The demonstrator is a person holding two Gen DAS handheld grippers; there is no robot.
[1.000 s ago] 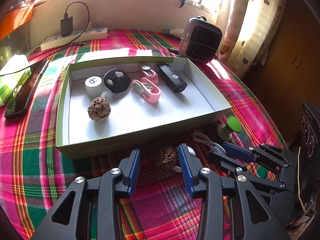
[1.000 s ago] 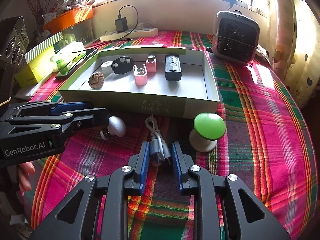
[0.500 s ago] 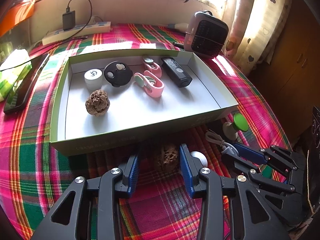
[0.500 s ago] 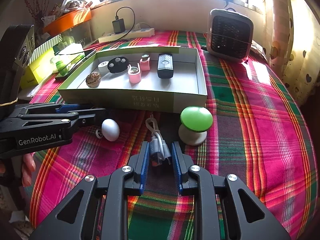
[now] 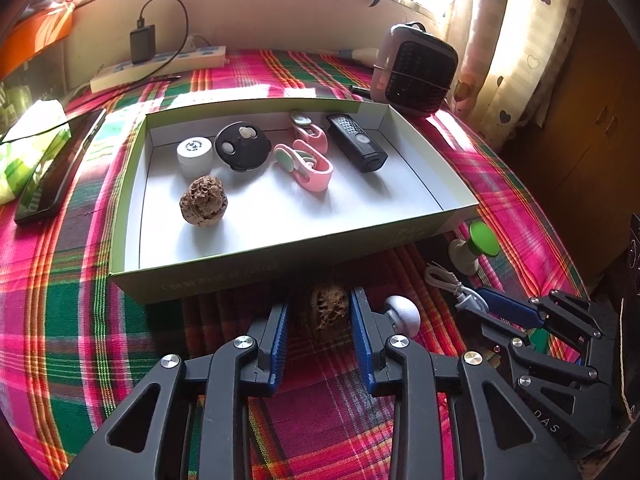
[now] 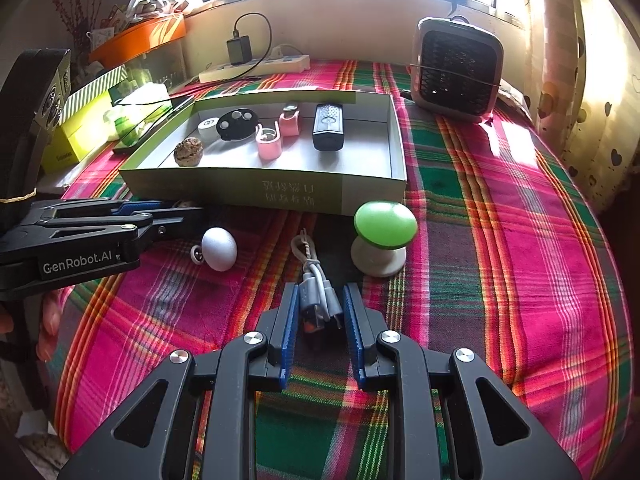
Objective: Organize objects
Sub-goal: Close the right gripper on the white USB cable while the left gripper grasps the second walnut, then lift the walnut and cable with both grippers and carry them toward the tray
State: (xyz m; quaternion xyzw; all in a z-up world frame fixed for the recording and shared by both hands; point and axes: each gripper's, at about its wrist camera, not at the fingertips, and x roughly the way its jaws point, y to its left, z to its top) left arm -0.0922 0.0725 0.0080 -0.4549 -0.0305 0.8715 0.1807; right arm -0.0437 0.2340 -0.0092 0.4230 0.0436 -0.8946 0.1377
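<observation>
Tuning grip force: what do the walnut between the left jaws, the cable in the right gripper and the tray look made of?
Walnut: natural hard shell, brown, deeply pitted, matte.
Cable: smooth grey-white plastic sheath, folded in a bundle, likely flexible.
Tray: seems cardboard; thin straight walls, matte white inside, printed green outside.

The printed characters on the green box's (image 6: 304,194) front wall are too small to read. In the right wrist view the left gripper (image 6: 176,214) hides most of the walnut, perhaps touching it. The person's fingers (image 6: 50,316) are cut off at the left edge.
</observation>
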